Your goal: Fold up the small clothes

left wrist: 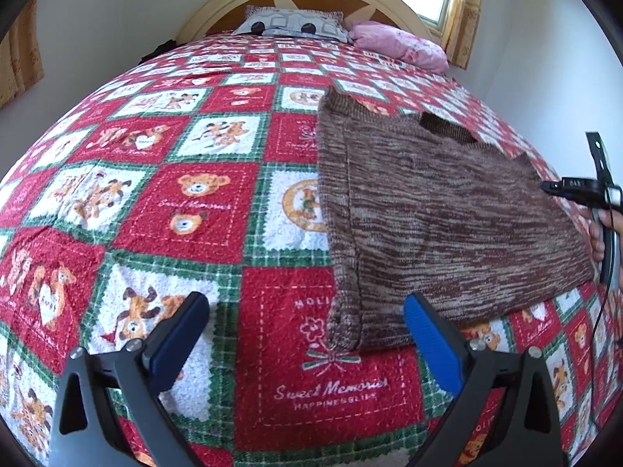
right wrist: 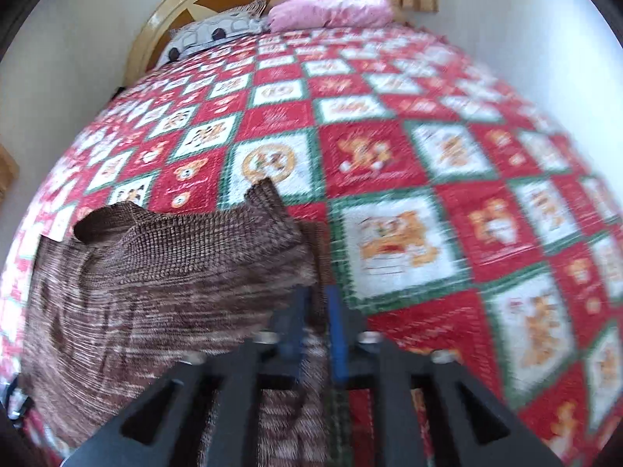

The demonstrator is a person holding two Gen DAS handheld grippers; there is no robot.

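Left gripper (left wrist: 307, 317) is held wide open, empty, at the sweater's (left wrist: 440, 225) seven-o'clock corner.
Right gripper (right wrist: 315, 311), blurred, is narrowly parted around its three-o'clock edge; a grip cannot be told, probably for folding.

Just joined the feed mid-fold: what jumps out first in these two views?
The red, green and white teddy-bear patchwork quilt covers the whole bed. On it lies the brown marled knitted sweater, partly folded, right of centre in the left wrist view. The left gripper hangs wide open at its near corner, and the right gripper stands nearly closed at the sweater's edge.
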